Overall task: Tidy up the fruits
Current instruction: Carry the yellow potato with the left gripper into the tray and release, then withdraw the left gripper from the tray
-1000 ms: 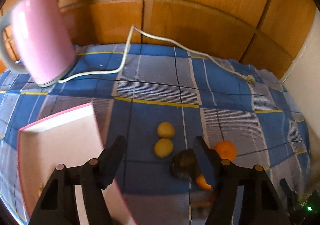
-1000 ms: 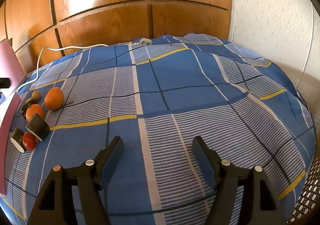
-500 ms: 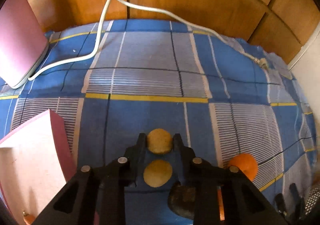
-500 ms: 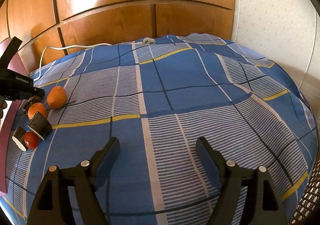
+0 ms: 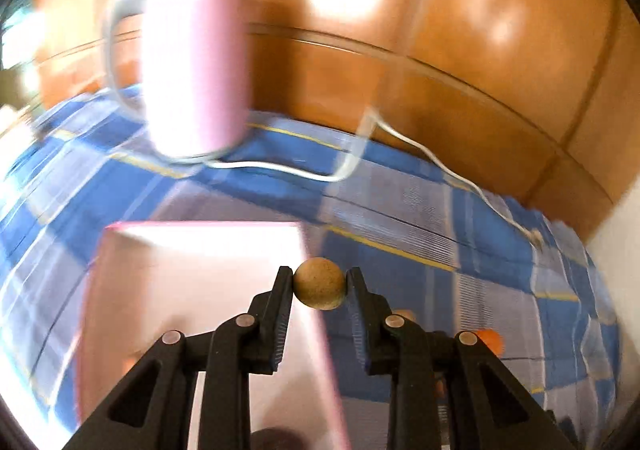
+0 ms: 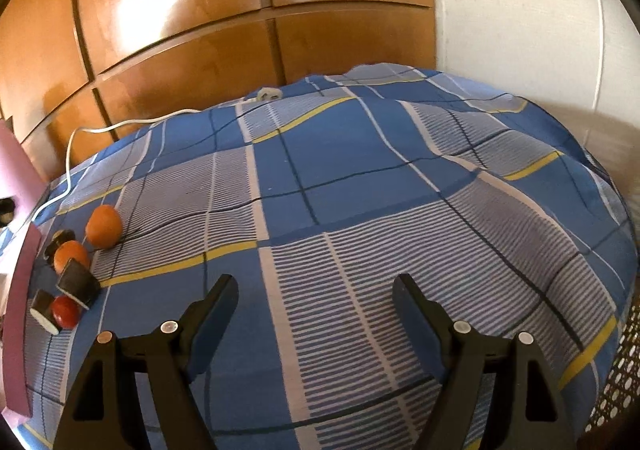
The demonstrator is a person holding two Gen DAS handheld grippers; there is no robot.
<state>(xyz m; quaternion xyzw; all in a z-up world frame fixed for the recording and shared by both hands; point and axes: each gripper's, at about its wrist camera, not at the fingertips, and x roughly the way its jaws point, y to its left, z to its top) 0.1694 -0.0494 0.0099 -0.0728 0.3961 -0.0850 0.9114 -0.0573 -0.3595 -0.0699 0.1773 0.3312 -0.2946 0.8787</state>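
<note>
Round tan-brown fruit (image 5: 319, 283), speckled skin

Looks like a home bedroom: blue checked bedsheet (image 6: 360, 190), glossy wooden wardrobe doors (image 6: 180, 30), pink electric kettle (image 5: 192, 70).
</note>
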